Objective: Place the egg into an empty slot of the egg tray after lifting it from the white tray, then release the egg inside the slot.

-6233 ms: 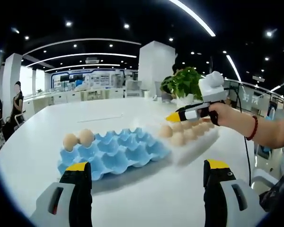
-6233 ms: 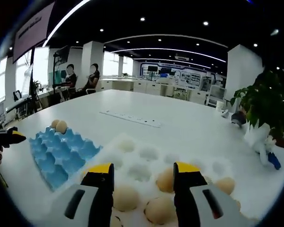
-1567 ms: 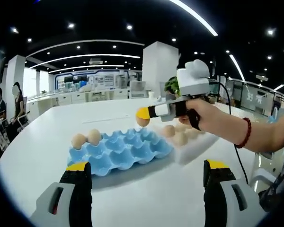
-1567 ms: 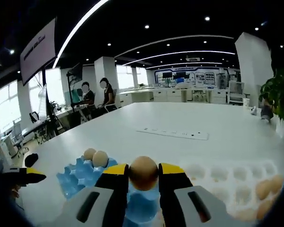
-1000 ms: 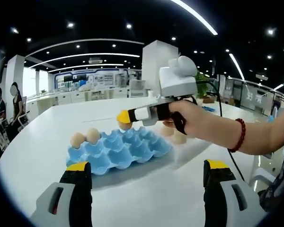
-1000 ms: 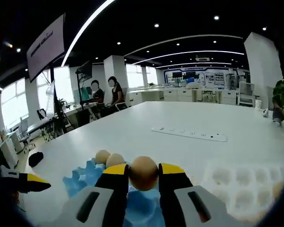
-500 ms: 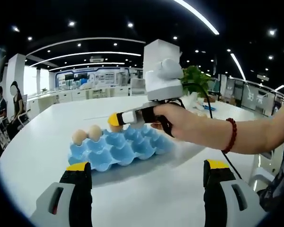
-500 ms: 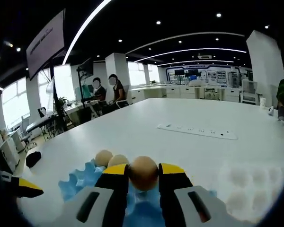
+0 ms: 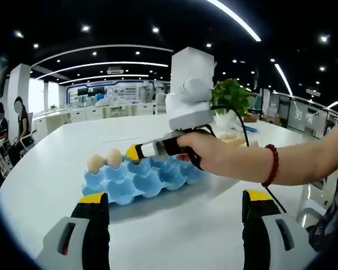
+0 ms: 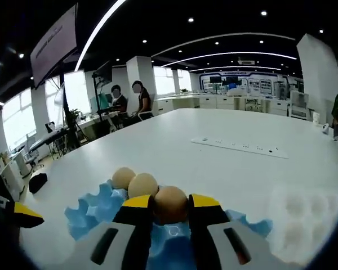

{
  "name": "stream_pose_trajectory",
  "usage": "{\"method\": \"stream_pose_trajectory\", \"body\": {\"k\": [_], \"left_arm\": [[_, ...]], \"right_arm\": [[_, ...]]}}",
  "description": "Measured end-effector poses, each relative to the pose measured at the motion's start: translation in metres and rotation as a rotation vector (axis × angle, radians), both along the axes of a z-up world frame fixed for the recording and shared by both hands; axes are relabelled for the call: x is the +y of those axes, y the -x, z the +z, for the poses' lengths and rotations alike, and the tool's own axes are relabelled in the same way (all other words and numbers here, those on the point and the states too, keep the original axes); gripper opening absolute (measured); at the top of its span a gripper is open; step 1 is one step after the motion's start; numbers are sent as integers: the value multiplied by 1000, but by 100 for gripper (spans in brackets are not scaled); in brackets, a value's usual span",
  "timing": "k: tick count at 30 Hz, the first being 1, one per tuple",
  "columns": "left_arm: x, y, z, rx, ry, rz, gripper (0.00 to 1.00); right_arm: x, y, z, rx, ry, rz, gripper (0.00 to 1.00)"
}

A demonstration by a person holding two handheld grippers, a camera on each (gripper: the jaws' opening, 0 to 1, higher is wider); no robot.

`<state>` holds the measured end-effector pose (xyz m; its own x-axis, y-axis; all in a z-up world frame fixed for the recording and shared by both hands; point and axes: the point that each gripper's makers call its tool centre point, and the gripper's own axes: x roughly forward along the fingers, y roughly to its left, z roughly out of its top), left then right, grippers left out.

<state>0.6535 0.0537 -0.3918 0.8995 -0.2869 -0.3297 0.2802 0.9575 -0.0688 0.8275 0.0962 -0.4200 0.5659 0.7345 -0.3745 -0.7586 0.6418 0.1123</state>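
Note:
A brown egg (image 10: 170, 207) sits between the yellow-tipped jaws of my right gripper (image 10: 170, 200), which is shut on it. It hangs low over the blue egg tray (image 10: 85, 218), right beside two eggs (image 10: 142, 184) standing in the tray's far slots. In the left gripper view, a hand holds the right gripper (image 9: 134, 152) over the blue egg tray (image 9: 142, 179), close to the two eggs (image 9: 104, 161). My left gripper (image 9: 174, 205) is open, well short of the tray, with nothing between its jaws. The white tray (image 10: 304, 220) lies blurred at the right.
The white table (image 10: 174, 147) stretches far back, with a power strip (image 10: 239, 147) lying on it. A potted plant (image 9: 232, 95) stands behind the person's forearm (image 9: 281, 164). People sit at desks (image 10: 129, 98) in the background. The left gripper's yellow tip (image 10: 19, 215) shows at the left edge.
The right gripper has carried the egg left across the blue tray and lower, ending next to the two eggs. The left gripper has stayed open and still.

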Motion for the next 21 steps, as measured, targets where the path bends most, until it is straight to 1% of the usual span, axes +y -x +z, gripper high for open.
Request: {"method": "stream_pose_trajectory", "body": {"k": [2,4,5,8,10,13,17,19,21], "left_arm": [[3,0,0,-1,2,9,100],[9,1,-1,-1,12,21,100],[10,1,-2,1,13,24,100],[12,1,-4,9,8,32,100],[12,1,-4,6,13,31,100],[11,0,-4,6,12,25,100],[10,0,-4,7,14,25,100],[10,0,-4,8,16,26,100],[9,0,-4,4,17,28,100]], "right_arm": [[2,-1,1,-30,11,6,26],[2,3,0,-37,34,11,26],[3,2,-1,-45,44,16,26],[7,-6,0,-43,26,14,27],[5,-1,0,-47,19,19,27],[3,1,0,-46,11,21,31],[3,-3,1,-75,26,14,34],[0,-4,6,-104,33,2,35],[-1,-2,11,-112,25,6,36]]}}
